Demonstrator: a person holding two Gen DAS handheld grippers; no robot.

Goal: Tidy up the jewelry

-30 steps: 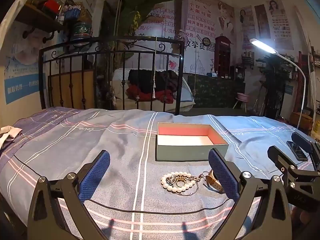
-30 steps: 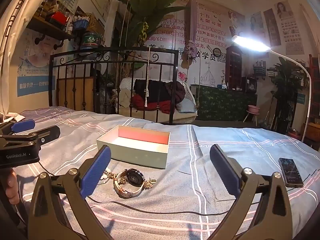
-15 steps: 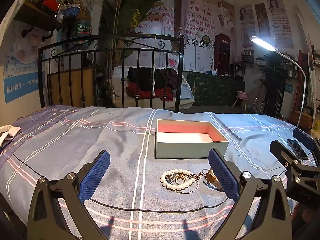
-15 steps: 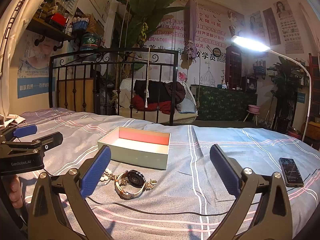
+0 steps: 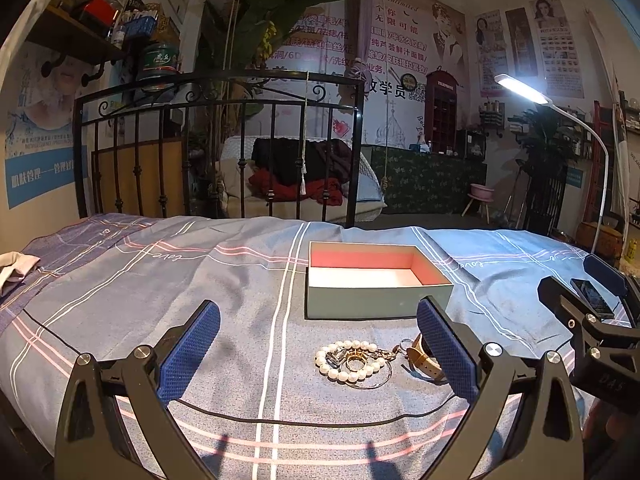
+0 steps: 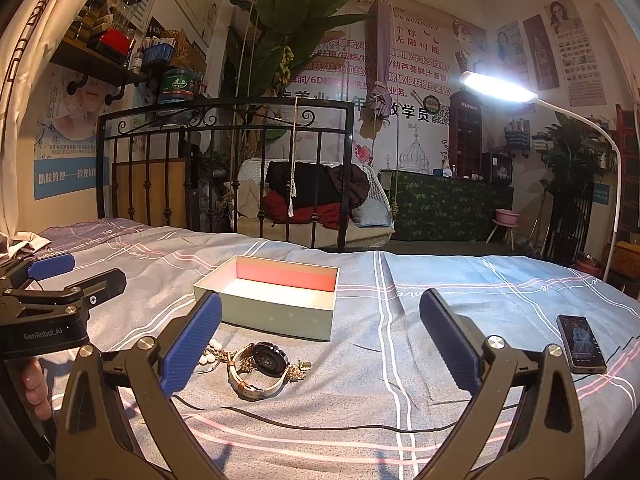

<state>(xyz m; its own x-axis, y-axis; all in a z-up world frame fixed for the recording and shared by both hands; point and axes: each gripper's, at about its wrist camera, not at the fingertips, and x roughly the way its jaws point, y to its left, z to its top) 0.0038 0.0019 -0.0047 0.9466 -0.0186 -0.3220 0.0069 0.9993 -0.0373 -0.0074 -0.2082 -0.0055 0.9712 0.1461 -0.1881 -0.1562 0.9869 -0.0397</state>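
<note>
An open grey box with a pink inside (image 5: 378, 280) (image 6: 276, 300) sits on the bed. In front of it lies a pile of jewelry: a pearl bracelet (image 5: 348, 362) around a gold ring (image 5: 355, 360), and a wristwatch with a dark face (image 6: 260, 368) (image 5: 424, 358). My left gripper (image 5: 318, 354) is open and empty, just before the pearls. My right gripper (image 6: 320, 344) is open and empty, above the sheet right of the watch. Each gripper shows at the edge of the other's view.
A smartphone (image 6: 582, 344) (image 5: 592, 304) lies on the sheet at the right. A black cable (image 6: 320, 424) runs across the striped blue sheet (image 5: 120, 280) near me. A black iron bed frame (image 5: 216, 152) stands behind, and a lit lamp (image 6: 496, 86) arches over the right side.
Both views have shifted slightly; the box and jewelry sit a little nearer. Both grippers stay open and nothing has been taken.
</note>
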